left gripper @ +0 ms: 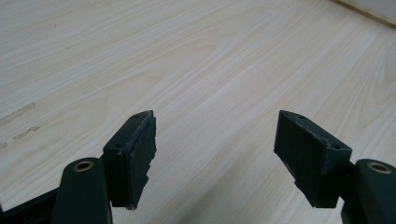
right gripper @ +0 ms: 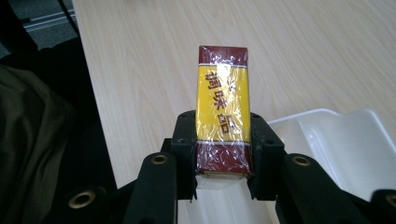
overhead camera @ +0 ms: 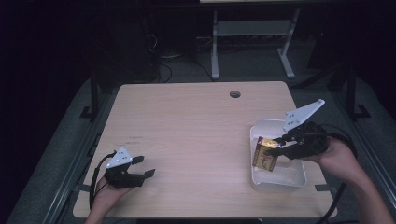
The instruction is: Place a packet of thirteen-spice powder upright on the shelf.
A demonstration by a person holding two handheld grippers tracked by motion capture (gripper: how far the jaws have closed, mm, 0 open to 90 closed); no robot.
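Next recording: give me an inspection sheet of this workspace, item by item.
Surface: light wood table, round hole near the far edge, faint marks at left.
Job's things: yellow and maroon packet held over the white tray at right.
Clutter: nothing seen.
Grippers: right gripper shut on the packet; left gripper open, nothing between its jaws, low over the table's near left.
Cables: black cable trails from the left gripper.
Surroundings: dark room, grey frame legs behind the table.
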